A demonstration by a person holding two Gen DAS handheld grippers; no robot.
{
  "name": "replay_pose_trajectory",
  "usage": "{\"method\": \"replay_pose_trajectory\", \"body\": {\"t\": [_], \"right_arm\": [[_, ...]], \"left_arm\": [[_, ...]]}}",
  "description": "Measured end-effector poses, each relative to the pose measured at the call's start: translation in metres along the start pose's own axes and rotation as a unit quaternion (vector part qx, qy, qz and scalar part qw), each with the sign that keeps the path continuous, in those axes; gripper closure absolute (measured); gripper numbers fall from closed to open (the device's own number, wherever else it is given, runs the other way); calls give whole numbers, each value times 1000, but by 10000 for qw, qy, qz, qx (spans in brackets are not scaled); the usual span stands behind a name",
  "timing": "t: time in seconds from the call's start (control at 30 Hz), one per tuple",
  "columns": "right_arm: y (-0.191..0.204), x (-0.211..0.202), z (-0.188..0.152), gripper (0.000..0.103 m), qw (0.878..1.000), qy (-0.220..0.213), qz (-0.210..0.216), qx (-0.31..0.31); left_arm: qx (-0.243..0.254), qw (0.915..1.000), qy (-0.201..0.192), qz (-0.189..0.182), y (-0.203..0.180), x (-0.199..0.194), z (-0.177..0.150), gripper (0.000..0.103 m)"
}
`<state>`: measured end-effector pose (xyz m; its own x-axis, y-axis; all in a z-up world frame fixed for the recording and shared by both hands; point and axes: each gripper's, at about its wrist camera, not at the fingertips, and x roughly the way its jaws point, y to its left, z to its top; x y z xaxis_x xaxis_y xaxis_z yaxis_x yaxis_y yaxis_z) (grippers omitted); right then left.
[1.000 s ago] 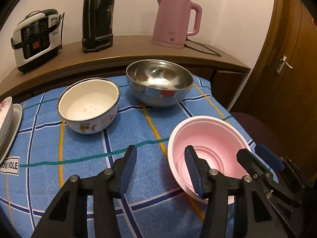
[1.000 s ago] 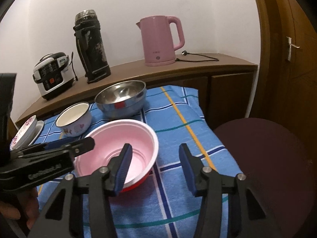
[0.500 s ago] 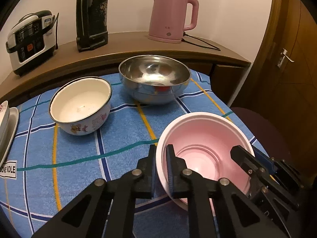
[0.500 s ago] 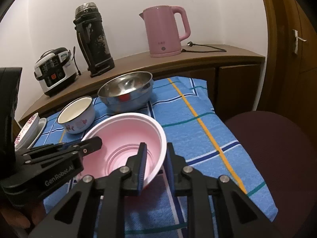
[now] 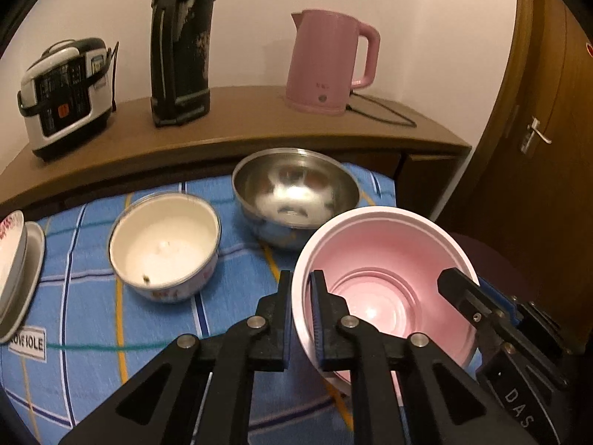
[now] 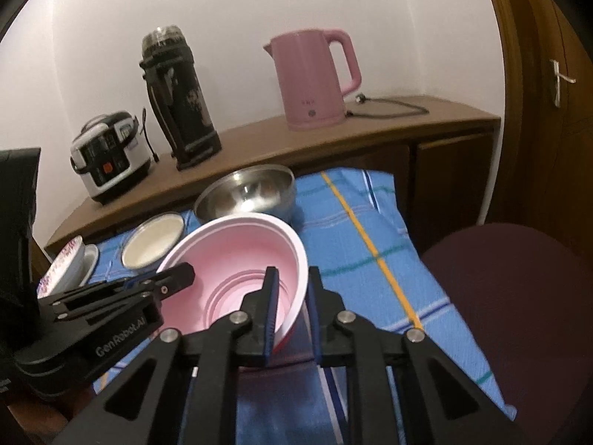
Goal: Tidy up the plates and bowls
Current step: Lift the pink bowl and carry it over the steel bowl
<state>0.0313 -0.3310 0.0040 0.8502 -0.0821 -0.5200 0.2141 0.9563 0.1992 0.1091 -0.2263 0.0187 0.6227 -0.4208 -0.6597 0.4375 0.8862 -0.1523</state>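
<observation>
A pink plastic bowl (image 5: 385, 259) hangs just above the blue checked cloth (image 5: 74, 371), held by two sides of its rim. My left gripper (image 5: 301, 307) is shut on the left rim. On the right rim my right gripper (image 6: 292, 307) is closing its jaws tight, pads pressing the wall of the pink bowl (image 6: 237, 259). Each gripper also shows in the other view: right gripper (image 5: 478, 296), left gripper (image 6: 174, 282). Behind stand a steel bowl (image 5: 296, 193) and a white enamel bowl (image 5: 163, 241). Stacked plates (image 5: 15, 259) lie at the far left.
A wooden sideboard (image 5: 259, 126) behind the table carries a rice cooker (image 5: 66, 92), a black flask (image 5: 181, 44) and a pink kettle (image 5: 330, 66) with its cord. A dark red chair seat (image 6: 519, 296) stands right of the table, with a wooden door (image 5: 537, 148) beyond.
Both grippers went from open to shut on opposite sides of the pink bowl's rim. The bowl has since risen off the cloth and now overlaps the steel bowl in view.
</observation>
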Motion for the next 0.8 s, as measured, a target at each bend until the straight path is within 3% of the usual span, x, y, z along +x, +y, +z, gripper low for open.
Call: {"method": "replay_pose_trajectory", "body": {"t": [0.43, 0.8], "right_arm": [[14, 34, 72, 88, 9977, -658, 121, -65], [6, 103, 87, 88, 9989, -442, 92, 122]], "left_arm": [[-275, 9977, -565, 247, 16, 24, 61, 91], [-475, 9972, -294, 488, 28, 84, 80, 90]]}}
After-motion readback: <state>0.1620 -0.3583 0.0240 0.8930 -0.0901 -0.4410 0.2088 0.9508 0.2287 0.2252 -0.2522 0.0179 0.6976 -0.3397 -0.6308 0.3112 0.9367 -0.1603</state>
